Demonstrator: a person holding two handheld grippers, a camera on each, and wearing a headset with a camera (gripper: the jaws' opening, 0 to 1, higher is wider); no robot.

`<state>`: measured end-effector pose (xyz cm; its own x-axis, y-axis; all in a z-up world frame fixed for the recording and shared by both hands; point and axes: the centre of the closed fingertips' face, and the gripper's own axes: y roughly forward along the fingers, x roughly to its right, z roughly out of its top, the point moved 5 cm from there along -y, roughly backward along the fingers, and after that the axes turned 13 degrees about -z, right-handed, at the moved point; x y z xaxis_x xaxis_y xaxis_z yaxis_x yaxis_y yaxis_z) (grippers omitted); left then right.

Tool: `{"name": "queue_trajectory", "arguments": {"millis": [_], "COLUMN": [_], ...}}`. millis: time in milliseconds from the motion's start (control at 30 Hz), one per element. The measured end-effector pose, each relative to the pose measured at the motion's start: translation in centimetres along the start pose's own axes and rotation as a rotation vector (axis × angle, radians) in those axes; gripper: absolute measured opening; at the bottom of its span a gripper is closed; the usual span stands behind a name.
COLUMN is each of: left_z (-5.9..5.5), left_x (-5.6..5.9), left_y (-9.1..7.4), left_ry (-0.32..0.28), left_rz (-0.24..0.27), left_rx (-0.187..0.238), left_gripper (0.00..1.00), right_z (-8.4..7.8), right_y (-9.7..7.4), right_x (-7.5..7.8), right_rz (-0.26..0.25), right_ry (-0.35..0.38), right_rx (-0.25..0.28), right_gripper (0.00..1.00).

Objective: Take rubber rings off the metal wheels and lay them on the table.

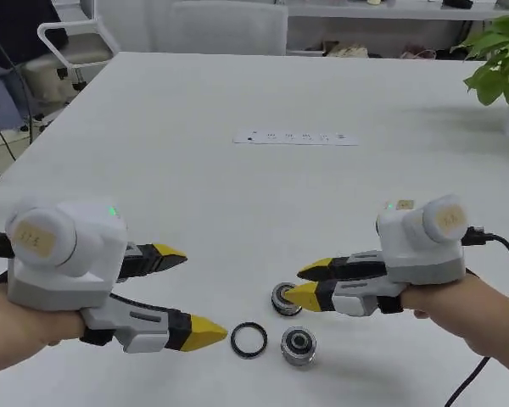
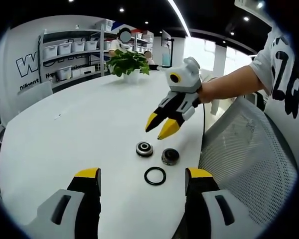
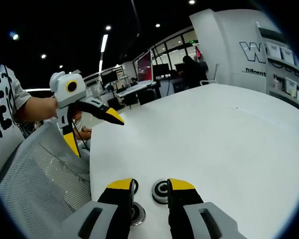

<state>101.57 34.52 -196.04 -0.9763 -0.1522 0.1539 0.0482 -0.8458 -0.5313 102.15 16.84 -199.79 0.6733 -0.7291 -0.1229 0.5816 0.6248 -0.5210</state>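
A thin black rubber ring [image 1: 248,340] lies flat on the smooth white tabletop [image 1: 322,195], just beside a round metal wheel [image 1: 299,346]. A second metal wheel [image 1: 284,299] sits by the right gripper [image 1: 299,284], whose yellow-tipped fingers [image 1: 310,296] are slightly parted, holding nothing. The left gripper [image 1: 195,292] is spread wide and empty.

The left gripper [image 1: 202,292] and right gripper [image 1: 295,284] have grey-white housings and black jaws tipped yellow. A black cable [image 1: 490,241] leaves the right one. The white short sleeve [image 2: 269,59] carries black lettering.
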Motion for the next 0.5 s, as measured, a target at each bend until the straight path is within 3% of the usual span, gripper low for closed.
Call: {"name": "queue_trajectory", "arguments": {"millis": [300,500], "left_z": [0.3,0.3], "left_x": [-1.2,-1.6], "left_y": [0.6,1.3], "left_ry": [-0.036,-0.031], "left_rz": [-0.004,-0.010], "left_rx": [0.022,0.012], "left_gripper": [0.62,0.61], "right_z": [-0.4,-0.9], "right_y": [-0.6,-0.6], "right_x": [1.7,2.3], "right_rz": [-0.058,-0.076], "right_ry": [0.017,0.016], "right_rx": [0.025,0.026], "right_gripper": [0.27,0.28]}}
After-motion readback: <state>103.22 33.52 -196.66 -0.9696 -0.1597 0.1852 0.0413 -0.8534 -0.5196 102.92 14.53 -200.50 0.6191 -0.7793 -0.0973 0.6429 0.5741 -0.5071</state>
